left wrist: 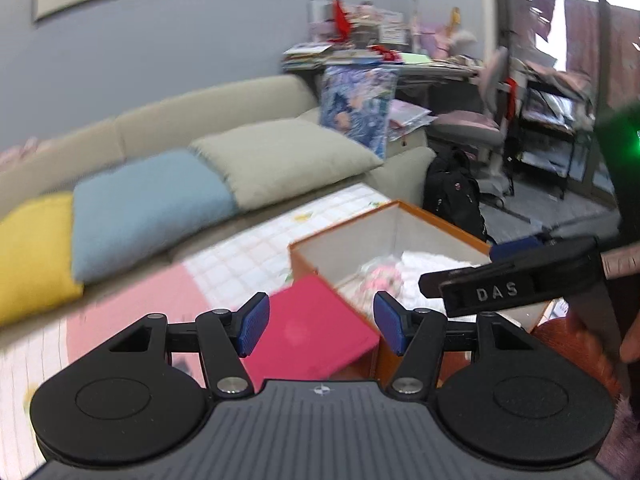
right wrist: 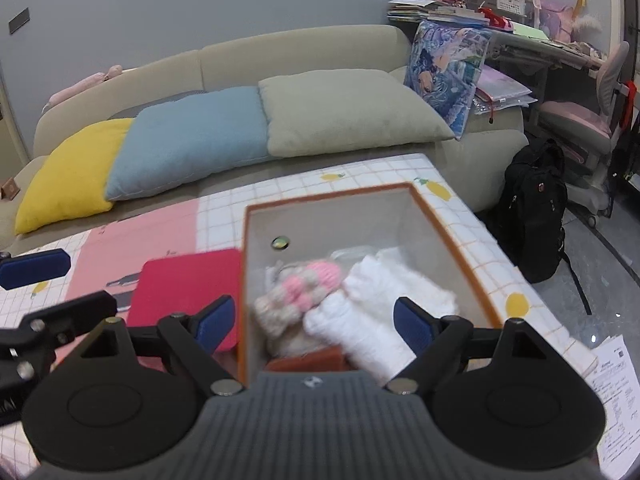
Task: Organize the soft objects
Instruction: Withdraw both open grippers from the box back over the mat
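Hovering with right gripper (right wrist: 314, 322) spread wide, gripping nothing, directly above white fluffy bundle (right wrist: 376, 304) lying lengthwise inside orange box (right wrist: 456, 236); left gripper (left wrist: 320, 326) likewise parted, sitting farther left over red lid (left wrist: 316, 332).

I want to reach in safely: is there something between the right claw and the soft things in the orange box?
Nothing visible. The right claw is open above the lidless orange box, and the pink knitted item and white fluffy item lie uncovered inside.
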`<action>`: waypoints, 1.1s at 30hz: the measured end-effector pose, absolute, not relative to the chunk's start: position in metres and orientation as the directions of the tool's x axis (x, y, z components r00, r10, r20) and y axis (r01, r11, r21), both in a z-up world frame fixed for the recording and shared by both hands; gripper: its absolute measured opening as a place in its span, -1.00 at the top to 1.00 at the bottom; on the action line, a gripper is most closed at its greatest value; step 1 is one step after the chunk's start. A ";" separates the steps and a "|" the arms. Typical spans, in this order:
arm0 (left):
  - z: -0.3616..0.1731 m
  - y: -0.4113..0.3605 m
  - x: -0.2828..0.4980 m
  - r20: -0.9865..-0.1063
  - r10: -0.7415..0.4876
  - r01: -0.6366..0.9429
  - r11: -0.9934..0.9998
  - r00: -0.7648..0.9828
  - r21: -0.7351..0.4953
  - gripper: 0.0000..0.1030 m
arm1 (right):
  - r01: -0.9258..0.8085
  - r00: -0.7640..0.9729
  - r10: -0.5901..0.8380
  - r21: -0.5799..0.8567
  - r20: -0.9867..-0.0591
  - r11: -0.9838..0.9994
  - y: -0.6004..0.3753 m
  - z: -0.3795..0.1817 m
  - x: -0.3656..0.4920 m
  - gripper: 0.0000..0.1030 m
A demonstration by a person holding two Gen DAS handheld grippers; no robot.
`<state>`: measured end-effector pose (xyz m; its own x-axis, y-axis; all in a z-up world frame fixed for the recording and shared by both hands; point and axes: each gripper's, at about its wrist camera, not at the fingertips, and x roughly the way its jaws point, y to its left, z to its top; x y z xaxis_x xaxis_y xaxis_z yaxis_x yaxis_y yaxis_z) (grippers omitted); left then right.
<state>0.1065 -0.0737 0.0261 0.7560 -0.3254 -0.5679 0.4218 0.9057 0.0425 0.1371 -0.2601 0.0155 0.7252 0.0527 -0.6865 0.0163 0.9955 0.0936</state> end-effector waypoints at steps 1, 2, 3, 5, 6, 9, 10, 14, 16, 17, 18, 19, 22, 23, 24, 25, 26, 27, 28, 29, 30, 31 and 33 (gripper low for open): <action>0.023 -0.067 0.104 -0.576 -0.325 0.409 0.912 0.750 0.018 -0.37 | 0.013 0.720 0.061 0.102 -0.691 0.995 -0.256 0.013 0.132 -0.65; 0.020 -0.060 0.101 -0.586 -0.319 0.393 0.920 0.745 -0.002 -0.37 | 0.011 0.715 0.070 0.111 -0.696 0.994 -0.251 0.011 0.128 -0.65; 0.016 -0.054 0.099 -0.595 -0.311 0.376 0.926 0.741 -0.015 -0.37 | 0.008 0.711 0.081 0.123 -0.699 0.992 -0.248 0.008 0.124 -0.65; 0.009 -0.043 0.093 -0.614 -0.288 0.346 0.938 0.735 -0.026 -0.37 | 0.006 0.702 0.090 0.133 -0.706 0.991 -0.238 0.002 0.116 -0.65; 0.005 -0.038 0.090 -0.625 -0.275 0.330 0.943 0.731 -0.029 -0.37 | -0.002 0.698 0.097 0.134 -0.709 0.991 -0.232 -0.001 0.112 -0.65; -0.005 -0.022 0.083 -0.652 -0.241 0.289 0.957 0.719 -0.035 -0.37 | -0.067 0.666 0.146 0.136 -0.732 0.988 -0.214 -0.010 0.106 -0.65; -0.007 -0.018 0.080 -0.659 -0.227 0.276 0.961 0.717 -0.031 -0.37 | -0.097 0.657 0.165 0.135 -0.736 0.986 -0.207 -0.013 0.104 -0.65; -0.018 -0.002 0.067 -0.682 -0.181 0.230 0.973 0.709 -0.020 -0.37 | -0.189 0.630 0.214 0.120 -0.746 0.975 -0.184 -0.020 0.100 -0.65; -0.026 0.006 0.062 -0.696 -0.170 0.206 0.978 0.697 -0.033 -0.37 | -0.222 0.619 0.226 0.108 -0.752 0.969 -0.175 -0.025 0.097 -0.66; -0.030 0.010 0.061 -0.705 -0.164 0.194 0.980 0.690 -0.038 -0.37 | -0.240 0.608 0.233 0.104 -0.759 0.965 -0.170 -0.028 0.096 -0.67; -0.035 0.013 0.059 -0.713 -0.156 0.182 0.982 0.683 -0.040 -0.37 | -0.255 0.590 0.242 0.106 -0.770 0.961 -0.165 -0.032 0.096 -0.67; -0.038 0.017 0.058 -0.723 -0.145 0.169 0.985 0.675 -0.040 -0.37 | -0.266 0.572 0.252 0.114 -0.781 0.957 -0.162 -0.036 0.096 -0.67; -0.045 0.028 0.057 -0.738 -0.116 0.130 0.991 0.665 -0.038 -0.37 | -0.315 0.523 0.283 0.126 -0.804 0.941 -0.147 -0.045 0.098 -0.67; -0.045 0.032 0.058 -0.741 -0.111 0.119 0.992 0.663 -0.042 -0.36 | -0.336 0.513 0.286 0.118 -0.809 0.934 -0.141 -0.048 0.098 -0.67; -0.045 0.036 0.059 -0.744 -0.105 0.105 0.993 0.660 -0.047 -0.36 | -0.356 0.507 0.291 0.110 -0.812 0.928 -0.136 -0.050 0.097 -0.67; -0.046 0.040 0.058 -0.744 -0.104 0.092 0.994 0.660 -0.057 -0.36 | -0.372 0.503 0.293 0.102 -0.813 0.923 -0.131 -0.052 0.097 -0.67; -0.047 0.043 0.059 -0.745 -0.103 0.081 0.995 0.659 -0.066 -0.36 | -0.387 0.497 0.297 0.099 -0.815 0.917 -0.126 -0.054 0.098 -0.67; -0.047 0.047 0.059 -0.747 -0.098 0.070 0.995 0.658 -0.069 -0.36 | -0.398 0.490 0.304 0.101 -0.817 0.912 -0.123 -0.055 0.099 -0.67; -0.049 0.050 0.059 -0.748 -0.092 0.062 0.996 0.658 -0.067 -0.36 | -0.410 0.484 0.313 0.104 -0.817 0.906 -0.120 -0.056 0.100 -0.67; -0.051 0.054 0.059 -0.750 -0.084 0.056 0.996 0.656 -0.063 -0.36 | -0.420 0.482 0.319 0.104 -0.816 0.901 -0.117 -0.057 0.101 -0.66; -0.052 0.057 0.058 -0.752 -0.077 0.049 0.997 0.654 -0.059 -0.36 | -0.432 0.482 0.324 0.101 -0.814 0.896 -0.114 -0.058 0.102 -0.65; -0.054 0.060 0.058 -0.755 -0.069 0.041 0.998 0.652 -0.056 -0.36 | -0.445 0.481 0.327 0.095 -0.813 0.891 -0.110 -0.059 0.103 -0.64; -0.056 0.068 0.057 -0.759 -0.057 0.024 0.998 0.648 -0.055 -0.36 | -0.469 0.483 0.334 0.083 -0.809 0.879 -0.102 -0.060 0.106 -0.60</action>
<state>0.0566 0.0676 -0.0560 0.6482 -0.0572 -0.7594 0.0240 0.9982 -0.0547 0.1059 -0.1021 -0.0601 0.4831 0.3339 -0.8094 -0.4686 0.8795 0.0831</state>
